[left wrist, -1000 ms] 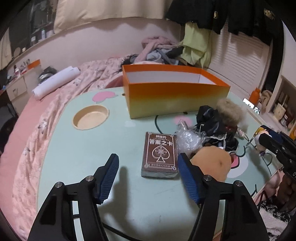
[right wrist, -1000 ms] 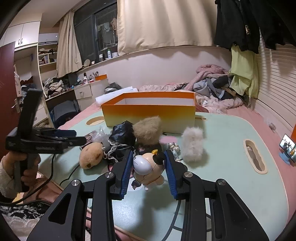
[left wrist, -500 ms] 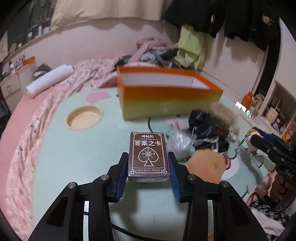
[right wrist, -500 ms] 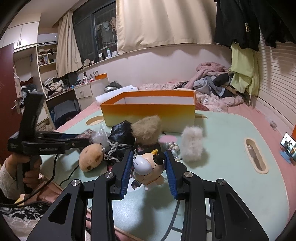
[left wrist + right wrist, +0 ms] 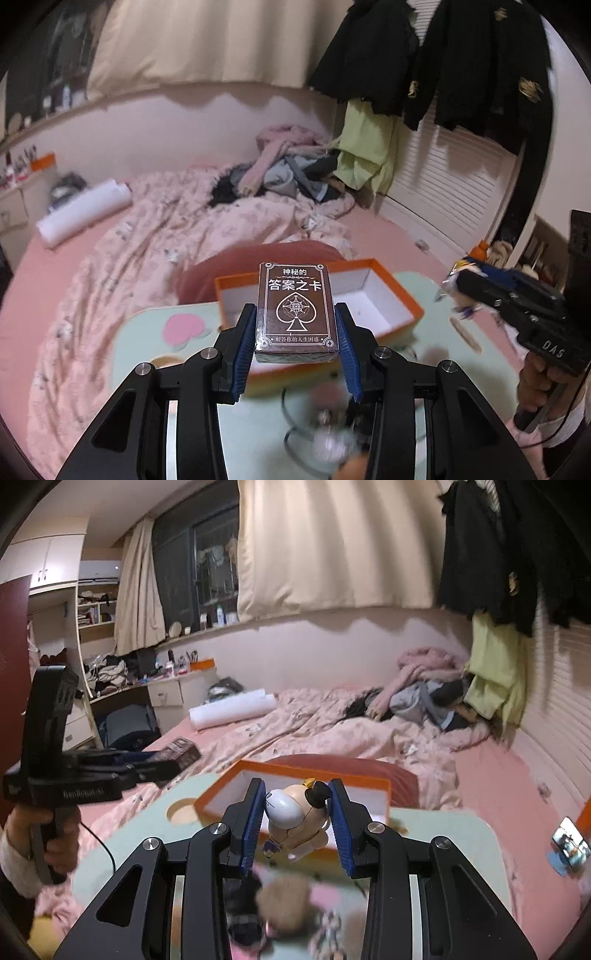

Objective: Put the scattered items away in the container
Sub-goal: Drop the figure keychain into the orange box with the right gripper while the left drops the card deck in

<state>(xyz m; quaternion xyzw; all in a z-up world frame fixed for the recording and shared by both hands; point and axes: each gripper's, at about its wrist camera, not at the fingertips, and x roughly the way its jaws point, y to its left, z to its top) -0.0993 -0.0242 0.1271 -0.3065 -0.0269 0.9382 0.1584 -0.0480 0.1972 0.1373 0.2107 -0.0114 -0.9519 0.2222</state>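
So, two things are held in the air at once here. A brown card box [image 5: 296, 308] with a spade drawn on its face is clamped flat between the blue pads [image 5: 246, 352] of the left gripper [image 5: 296, 332], lifted clear of the mint-green table [image 5: 140, 354]. It's seen right in front of the orange container [image 5: 391, 291], whose white inside is visible behind it.

Over in the right wrist view, a small round toy figure [image 5: 295, 814] with a white head and a black topknot is pinched between the fingers of the right gripper [image 5: 297, 825], also raised off the table. The open orange container is seen just beyond it, with nothing visible inside from this angle.

The rest of the clutter is left on the table below: a fuzzy brown pompom [image 5: 284, 904] and some dark stuff beside it, all badly blurred, so not much can be made out. A crinkly clear plastic bit [image 5: 328, 439] is seen under the left gripper, blurred too.

A pink duvet [image 5: 332, 723] and a pile of clothes [image 5: 424, 690] are spread over the bed behind the table.
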